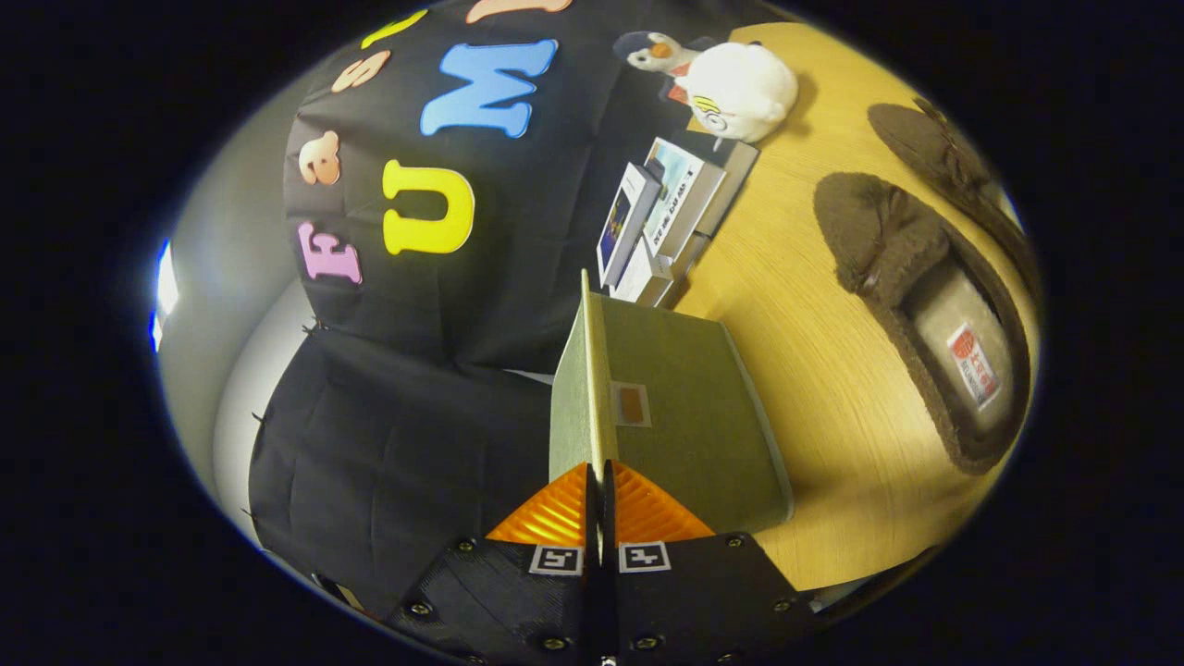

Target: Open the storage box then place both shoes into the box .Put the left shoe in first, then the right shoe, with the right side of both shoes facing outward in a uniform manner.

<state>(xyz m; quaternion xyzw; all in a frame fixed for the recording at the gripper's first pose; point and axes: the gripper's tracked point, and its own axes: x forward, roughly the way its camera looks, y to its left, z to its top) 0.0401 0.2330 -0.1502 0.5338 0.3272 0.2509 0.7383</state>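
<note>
Now claw (599,474) pinches box lid (592,388) edge; slippers (925,314) well beyond.

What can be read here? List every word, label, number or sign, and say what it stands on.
Slipper insole label: red print, too blurred to read.
Boxes by the wall: print too small to read.
Patch on the storage box: no legible text.
Hand-held gripper, shut on the box lid: square markers, no words.
</note>
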